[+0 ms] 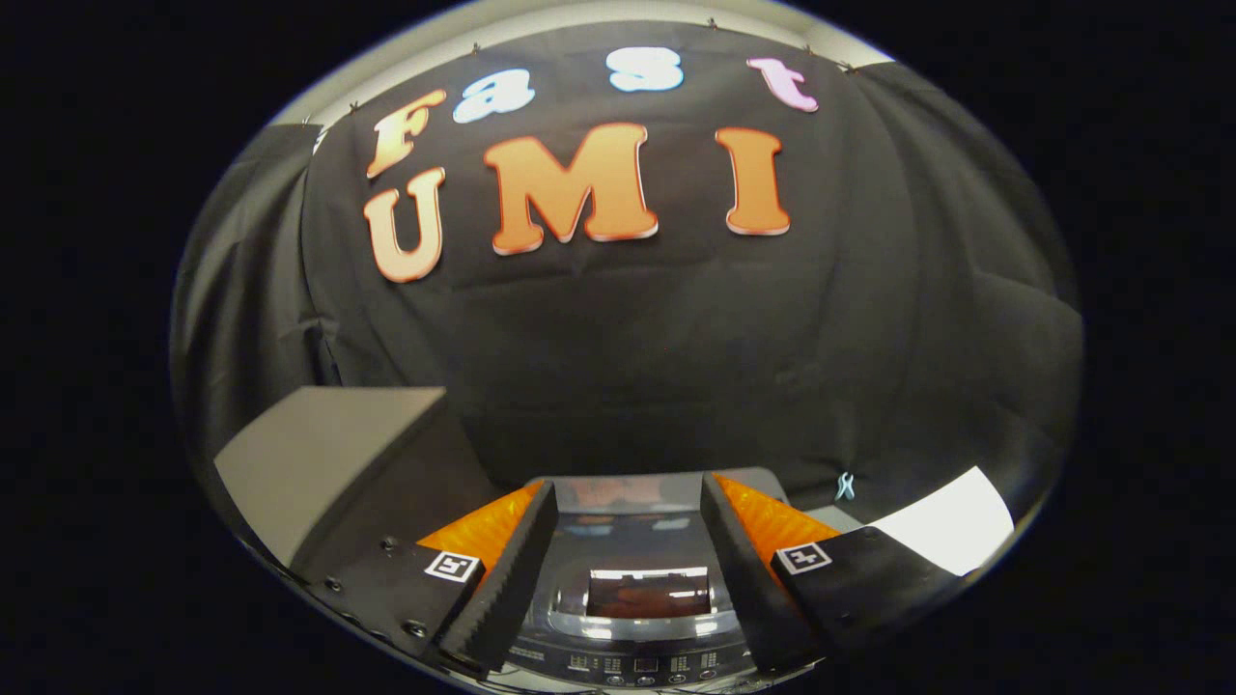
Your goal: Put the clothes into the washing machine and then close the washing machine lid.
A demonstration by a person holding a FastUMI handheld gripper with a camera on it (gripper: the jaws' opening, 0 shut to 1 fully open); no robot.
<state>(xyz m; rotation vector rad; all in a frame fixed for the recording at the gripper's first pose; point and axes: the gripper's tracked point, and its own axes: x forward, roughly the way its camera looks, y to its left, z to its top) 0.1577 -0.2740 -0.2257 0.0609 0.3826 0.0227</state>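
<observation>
A: Where is the washer?

B: The washer sits low, right under the gripper, and shows in the gap between the two fingers. Its lid is down, glossy and dark, with a small window in the middle that mirrors the lights above.

A: And the controls?

B: A control panel runs along the washer's near edge, with a row of buttons and small markings. They are too small to make out.

A: What are the fingers doing?

B: They are spread apart, one on each side of the washer's lid, and nothing is held between them. Each finger carries a square marker tag near its base.

A: Any clothes?

B: I cannot tell. Nothing I could call clothes is clear around the washer.

A: What else is near the washer?

B: To its left stands a grey box with a flat top, rising above the lid. To its right lies a white sheet on a grey surface. A small pale clip sits at the foot of the cloth just right of the washer's back. Behind the washer hangs the black cloth wall, creased and draped, closing off the booth.
</observation>
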